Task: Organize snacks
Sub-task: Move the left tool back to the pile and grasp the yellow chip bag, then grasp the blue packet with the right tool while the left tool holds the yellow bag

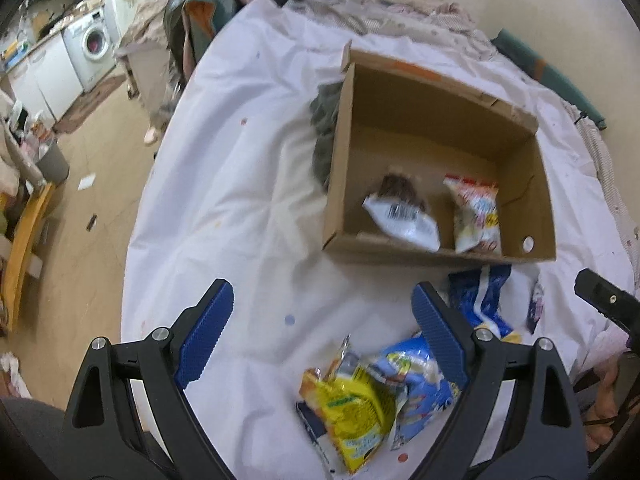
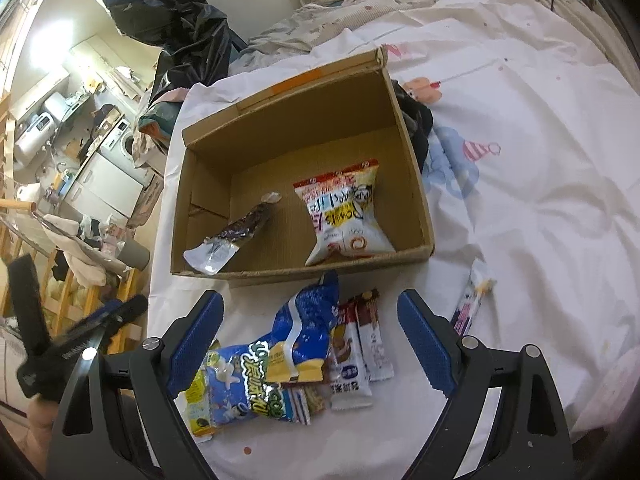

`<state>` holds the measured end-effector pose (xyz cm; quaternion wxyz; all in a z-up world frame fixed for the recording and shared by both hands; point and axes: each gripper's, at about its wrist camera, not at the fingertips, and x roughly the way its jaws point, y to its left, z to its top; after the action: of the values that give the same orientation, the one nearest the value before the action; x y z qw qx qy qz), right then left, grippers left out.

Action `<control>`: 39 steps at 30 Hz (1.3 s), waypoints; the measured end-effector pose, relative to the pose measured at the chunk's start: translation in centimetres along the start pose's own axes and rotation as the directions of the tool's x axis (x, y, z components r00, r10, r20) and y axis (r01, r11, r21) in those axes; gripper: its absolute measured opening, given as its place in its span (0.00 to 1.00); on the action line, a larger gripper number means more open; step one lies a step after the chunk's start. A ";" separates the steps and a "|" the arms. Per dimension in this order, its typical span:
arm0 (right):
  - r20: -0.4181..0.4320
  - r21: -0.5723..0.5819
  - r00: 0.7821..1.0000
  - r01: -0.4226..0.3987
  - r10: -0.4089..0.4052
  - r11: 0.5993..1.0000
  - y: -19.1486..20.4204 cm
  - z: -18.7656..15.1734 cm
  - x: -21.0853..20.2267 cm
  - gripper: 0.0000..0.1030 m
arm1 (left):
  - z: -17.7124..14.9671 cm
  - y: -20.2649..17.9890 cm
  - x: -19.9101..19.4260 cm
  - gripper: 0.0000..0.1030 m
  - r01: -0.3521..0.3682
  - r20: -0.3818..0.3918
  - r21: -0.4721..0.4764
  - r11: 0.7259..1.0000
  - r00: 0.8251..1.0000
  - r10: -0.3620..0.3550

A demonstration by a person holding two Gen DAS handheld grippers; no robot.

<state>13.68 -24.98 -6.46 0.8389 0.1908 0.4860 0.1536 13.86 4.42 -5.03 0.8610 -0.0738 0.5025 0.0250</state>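
The white and red bag (image 2: 347, 208) in the cardboard box (image 2: 416, 184) bears upside-down lettering, too unclear to read; the silver packet (image 1: 404, 216) carries a barcode.

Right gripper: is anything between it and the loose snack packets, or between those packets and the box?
Nothing visible. The right gripper is open above the packets on the sheet. The box is open-topped just beyond them; only its low near wall must be cleared.

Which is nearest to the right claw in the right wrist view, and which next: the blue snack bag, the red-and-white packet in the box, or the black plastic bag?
1. Blue snack bag, on the sheet between the open right claw fingers.
2. Red-and-white packet, inside the cardboard box, toward its right side.
3. Black plastic bag, far beyond the box, upper left.
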 end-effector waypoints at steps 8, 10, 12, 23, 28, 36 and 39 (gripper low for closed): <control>-0.025 0.059 1.000 0.017 -0.015 0.998 -1.0 -0.1 0.5 0.88 | -3.6 1.4 3.3 0.86 -0.001 -0.218 -0.058 0.998 0.976 -0.012; -0.029 0.070 0.999 0.018 -0.016 0.997 -1.2 -0.1 0.6 0.88 | -4.7 1.6 3.9 0.86 0.016 -0.271 -0.090 0.996 0.962 -0.040; -0.036 0.081 0.999 0.013 -0.010 0.997 -1.4 -0.1 0.7 0.88 | -5.8 0.9 4.3 0.85 0.024 -0.305 -0.073 0.997 0.951 -0.046; -0.052 0.086 0.998 0.021 -0.017 0.996 -1.2 0.1 1.3 0.88 | -7.0 -2.3 7.0 0.44 0.047 -0.362 0.001 0.999 0.931 -0.043; -0.049 0.091 0.999 0.020 -0.015 0.996 -1.4 0.2 1.2 0.88 | -6.5 -3.1 6.8 0.33 0.065 -0.343 0.037 0.997 0.938 -0.049; -0.048 0.169 0.999 0.001 0.008 0.986 -3.0 0.3 0.8 0.88 | -6.0 -2.0 2.4 0.31 0.056 -0.289 0.084 0.995 0.957 -0.029; -0.073 0.199 0.997 -0.006 0.021 0.980 -3.6 0.2 1.3 0.88 | -4.7 -0.8 0.5 0.31 0.040 -0.235 0.078 0.996 0.972 -0.020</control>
<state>14.76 -27.58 -9.04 0.7959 0.2707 0.5287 0.1170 10.14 2.93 -7.61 0.7984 -0.0483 0.5999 -0.0176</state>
